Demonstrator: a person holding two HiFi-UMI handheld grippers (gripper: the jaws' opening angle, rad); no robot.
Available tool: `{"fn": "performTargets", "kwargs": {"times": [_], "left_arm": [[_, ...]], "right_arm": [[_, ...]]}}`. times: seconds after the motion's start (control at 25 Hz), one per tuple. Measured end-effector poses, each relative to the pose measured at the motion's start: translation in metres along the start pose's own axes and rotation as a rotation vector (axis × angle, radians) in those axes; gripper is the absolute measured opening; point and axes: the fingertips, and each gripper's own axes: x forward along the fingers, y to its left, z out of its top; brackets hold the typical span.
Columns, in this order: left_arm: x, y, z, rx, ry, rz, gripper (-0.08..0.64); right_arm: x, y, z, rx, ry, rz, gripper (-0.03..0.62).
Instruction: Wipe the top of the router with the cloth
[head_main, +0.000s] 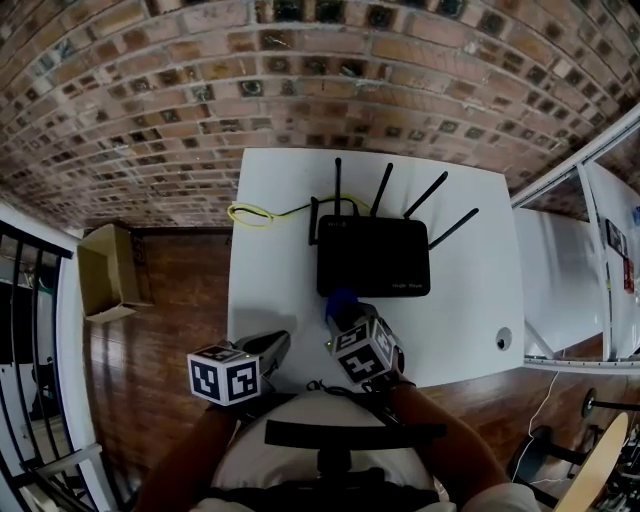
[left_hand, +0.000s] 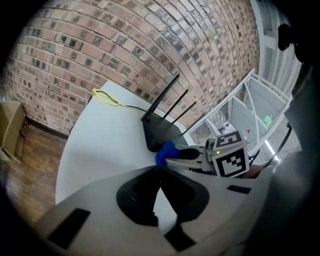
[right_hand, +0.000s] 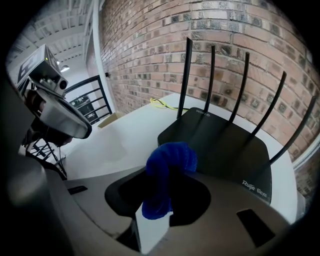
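Observation:
A black router with several upright antennas lies flat at the back middle of the white table. It also fills the right gripper view, router. My right gripper hovers at the router's near edge, shut on a bunched blue cloth that sticks out past its jaws; the cloth just reaches the router's front. My left gripper sits at the table's front edge, left of the right one, shut with nothing in it. In the left gripper view the cloth shows beside the router.
A yellow cable loops on the table left of the router. A brick wall stands behind the table. A cardboard box sits on the wood floor at left. White shelving stands at right. A small round grommet marks the table's right front.

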Motion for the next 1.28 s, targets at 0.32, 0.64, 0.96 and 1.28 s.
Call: {"fn": "performTargets", "kwargs": {"times": [0.32, 0.64, 0.96, 1.28], "left_arm": [[-0.015, 0.015, -0.005, -0.02, -0.01, 0.015, 0.031], [-0.022, 0.02, -0.002, -0.022, -0.017, 0.019, 0.031], [-0.025, 0.026, -0.003, -0.038, -0.023, 0.029, 0.031], [-0.03, 0.031, -0.002, -0.047, -0.032, 0.038, 0.031]], "right_arm": [[0.006, 0.015, 0.01, 0.037, -0.016, 0.005, 0.117], [0.01, 0.031, 0.026, 0.08, -0.055, 0.051, 0.117], [0.012, 0.049, 0.056, 0.148, -0.07, 0.094, 0.115], [0.033, 0.03, 0.058, 0.686, -0.016, 0.131, 0.115]]}}
